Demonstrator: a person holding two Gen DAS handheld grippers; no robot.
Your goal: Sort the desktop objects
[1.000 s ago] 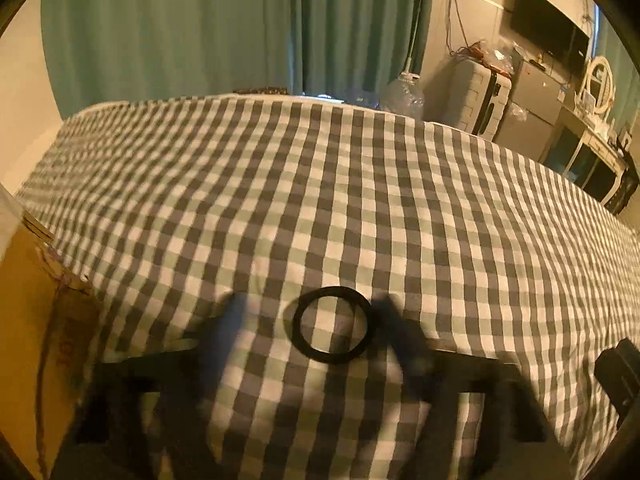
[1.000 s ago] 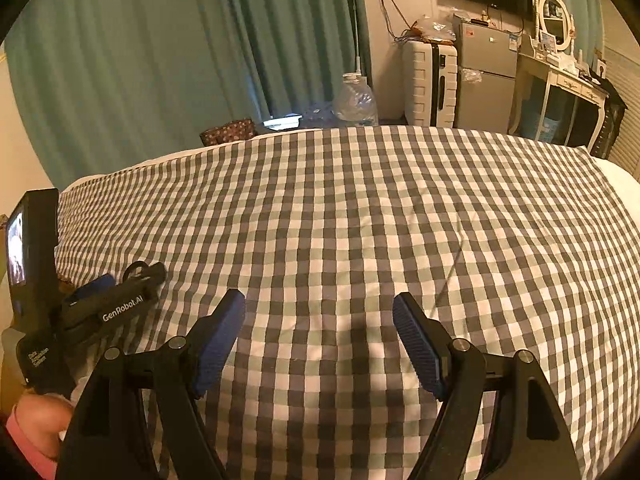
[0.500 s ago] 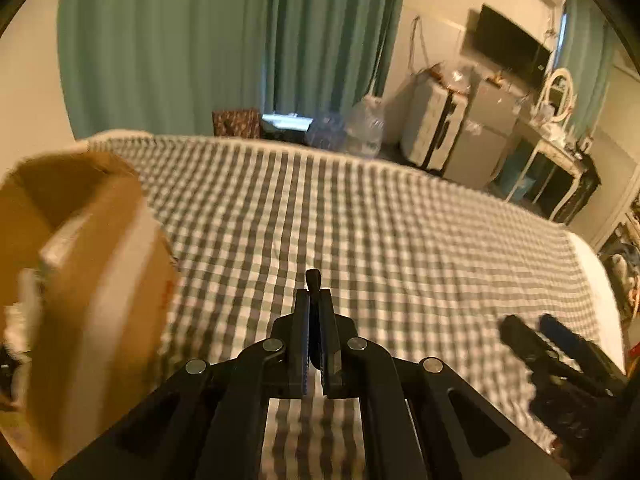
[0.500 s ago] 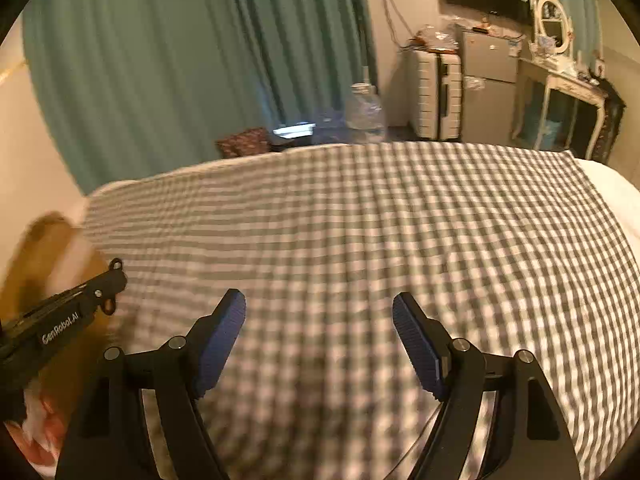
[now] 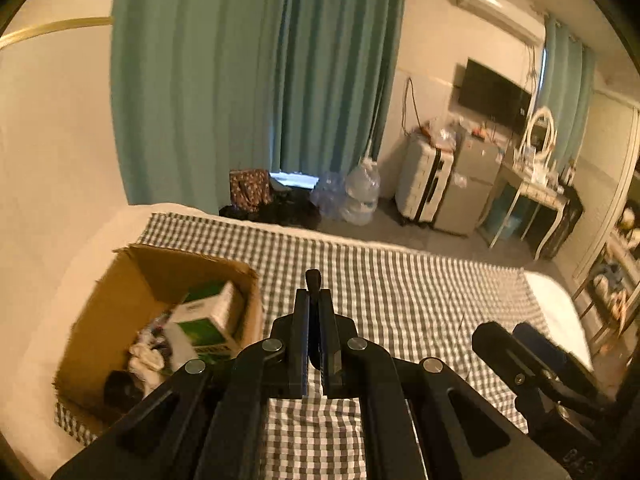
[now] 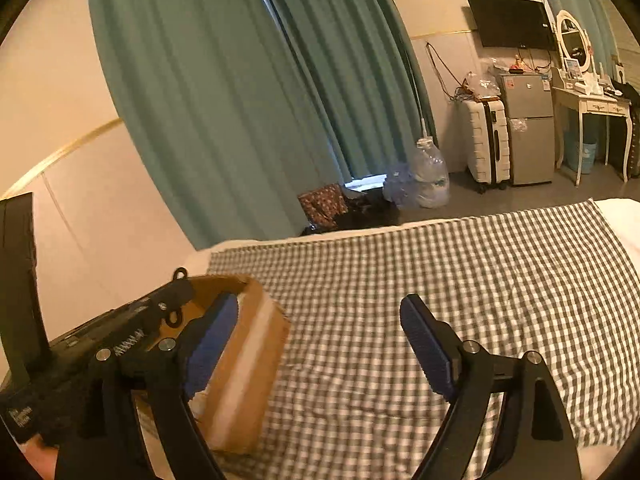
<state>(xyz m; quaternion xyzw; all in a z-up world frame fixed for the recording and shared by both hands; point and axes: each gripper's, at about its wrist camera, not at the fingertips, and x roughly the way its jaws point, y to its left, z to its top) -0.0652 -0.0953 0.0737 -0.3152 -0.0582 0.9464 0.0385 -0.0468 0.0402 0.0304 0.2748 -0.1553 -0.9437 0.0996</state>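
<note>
Cardboard box: open-topped, standing on the checked cloth at about 8 o'clock from the left claw's tips in the left wrist view; its near side carries a pale strip of tape in the right wrist view.
Box contents: a green-and-white carton lies tilted against the wall at 3 o'clock inside the box; crumpled white items and a dark object sit toward 7 o'clock of the carton. What these are cannot be told.
Black ring: pinched edge-on in the left claw, with a small arc sticking out past the fingertips at 12 o'clock. In the right wrist view, loops of it show above and below the tips.
Left gripper: jaws pressed fully together on the black ring, held in the air above the cloth, just to the 3 o'clock side of the box.
Right gripper: jaws spread wide and have just been opening further. Nothing lies between the blue pads, only cloth below. In the left wrist view it sits at 4 o'clock.
Checked cloth: grey-and-white, covering the surface, rumpled near the claws.
Hand: a bit of one shows at 7 o'clock in the right wrist view, under the left claw's body.
Room behind: teal curtains at 12 o'clock; water jugs, a white suitcase and a small fridge toward 2 o'clock.
</note>
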